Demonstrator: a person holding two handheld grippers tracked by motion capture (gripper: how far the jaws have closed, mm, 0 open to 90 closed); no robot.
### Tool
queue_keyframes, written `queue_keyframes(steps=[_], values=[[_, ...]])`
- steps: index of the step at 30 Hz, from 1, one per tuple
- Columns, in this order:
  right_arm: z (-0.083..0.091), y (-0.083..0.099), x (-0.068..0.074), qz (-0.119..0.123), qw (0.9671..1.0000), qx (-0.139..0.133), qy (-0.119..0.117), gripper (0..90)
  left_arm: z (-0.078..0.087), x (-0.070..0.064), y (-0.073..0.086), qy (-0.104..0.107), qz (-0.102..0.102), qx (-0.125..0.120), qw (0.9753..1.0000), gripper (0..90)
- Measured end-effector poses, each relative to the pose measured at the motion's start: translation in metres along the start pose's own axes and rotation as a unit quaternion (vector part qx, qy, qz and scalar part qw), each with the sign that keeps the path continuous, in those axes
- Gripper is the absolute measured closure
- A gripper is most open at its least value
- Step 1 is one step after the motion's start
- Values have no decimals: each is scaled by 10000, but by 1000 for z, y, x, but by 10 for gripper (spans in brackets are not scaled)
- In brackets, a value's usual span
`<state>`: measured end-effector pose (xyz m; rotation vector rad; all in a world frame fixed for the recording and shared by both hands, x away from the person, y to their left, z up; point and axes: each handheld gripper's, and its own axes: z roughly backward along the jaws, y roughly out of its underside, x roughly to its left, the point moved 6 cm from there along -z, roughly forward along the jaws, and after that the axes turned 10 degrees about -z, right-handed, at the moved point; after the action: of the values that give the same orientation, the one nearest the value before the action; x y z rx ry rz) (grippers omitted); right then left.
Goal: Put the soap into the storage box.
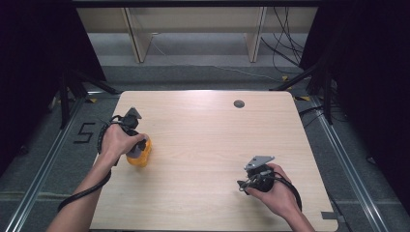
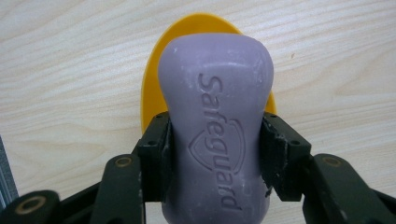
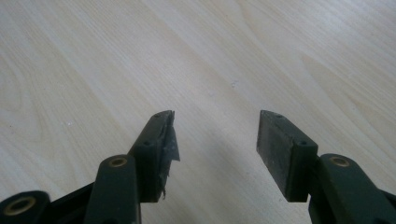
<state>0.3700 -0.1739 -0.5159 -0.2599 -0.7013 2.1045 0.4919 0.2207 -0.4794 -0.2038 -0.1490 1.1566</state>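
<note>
Gripping a purple soap bar (image 2: 215, 135) between its jaws, the left gripper (image 1: 137, 145) sits at about nine o'clock on the wooden surface (image 1: 208, 145), near the left edge. In the left gripper view the two black pads press against the bar's narrow waist on either side, and the word "Safeguard" is stamped along its top face. Beneath and beyond the bar lies a yellow soap dish (image 2: 154, 88), its rounded rim showing past the bar's far end at twelve o'clock and along its left flank. Whether the bar rests on the dish or is held just above it cannot be told. In the high view the person's left hand (image 1: 116, 141) wraps the gripper, with the yellow dish peeking out beside it.

Farther right, at about five o'clock on the surface, the right gripper (image 1: 243, 185) is held in the right hand (image 1: 275, 193), well apart from the soap. Its jaws stand open with nothing but bare wood between them.
</note>
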Motion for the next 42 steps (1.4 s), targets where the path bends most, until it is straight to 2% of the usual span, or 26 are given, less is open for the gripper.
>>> queue_keyframes(steps=[1, 2, 10, 13, 14, 15, 16, 18, 19, 21, 22, 23, 24, 25, 26, 27, 28, 30, 31, 32, 33, 38, 39, 42], values=[[0, 0, 0, 7, 10000, -1, 1, 466, -1, 0, 0, -3, 44, -21, 10000, 490], [0, 0, 0, 6, 10000, 3, -2, 466, -1, 1, 0, 13, -32, -3, 10000, 490], [0, 0, 0, 8, 10000, 6, -6, 466, -5, 2, 0, -8, -86, 2, 10000, 490], [0, 0, 0, 9, 10000, 1, -5, 466, -7, 2, 0, -15, -19, -25, 10000, 490], [0, 0, 0, 6, 10000, 11, -16, 466, -8, -1, 0, 25, 210, -39, 9998, 490], [-1, 0, 0, 32, 10000, -1, -10, 466, -7, 1, 0, -21, 37, -13, 10000, 490], [-1, 0, 0, 40, 10000, -4, -6, 466, -8, 3, 0, -25, -36, 6, 10000, 490], [-1, 1, 2, -59, 10000, 7, -25, 466, -10, 2, 0, -28, -5, -22, 10000, 490], [-1, 1, 2, -50, 10000, 7, -28, 466, -10, -1, 1, 8, 160, 2, 9999, 490], [-2, 0, 1, -42, 10000, -40, -4, 466, -11, -1, 1, -8, 170, 0, 9999, 490], [-2, 1, 1, -41, 10000, -44, -4, 466, -12, 4, 0, -60, -94, 5, 9999, 490], [-2, 1, 2, -49, 10000, -12, -19, 466, -12, 3, 0, -77, -58, -21, 10000, 490], [-2, 1, 2, -51, 10000, -20, -19, 466, -13, 0, 1, -33, 175, -38, 9998, 490], [-1, 1, 2, -51, 10000, 12, -32, 466, -14, 0, 0, -19, 181, -40, 9998, 490], [-1, 1, 2, -53, 10000, 11, -29, 466, -13, 3, 0, -42, 10, -26, 10000, 490], [-1, 1, 1, -50, 10000, 10, -34, 466, -13, 4, 0, -39, -74, -23, 10000, 490], [-1, 0, 0, 49, 10000, 9, -9, 466, -14, 3, 1, -50, -65, 6, 10000, 490], [-1, 1, 0, 26, 10000, 13, -18, 466, -15, 3, 1, -43, -53, 30, 10000, 490], [-1, 1, 2, -64, 10000, 15, -36, 466, -16, 1, 1, -5, 57, 13, 10000, 490], [-1, 0, 0, 2, 10000, 22, -17, 466, -17, 0, 1, 0, 120, -3, 9999, 490], [-1, 0, 0, 10, 10000, 16, -13, 466, -17, 3, 1, -35, -53, 4, 10000, 490], [-1, 1, 1, -66, 10000, 31, -32, 466, -20, 2, 1, -38, -105, -13, 9999, 489], [0, 1, 0, 16, 10000, 21, -20, 466, -20, 2, 1, -41, -140, 8, 9999, 489], [-1, 1, 1, -23, 10000, 12, -23, 466, -21, 2, 1, -68, -161, 35, 9998, 489]])
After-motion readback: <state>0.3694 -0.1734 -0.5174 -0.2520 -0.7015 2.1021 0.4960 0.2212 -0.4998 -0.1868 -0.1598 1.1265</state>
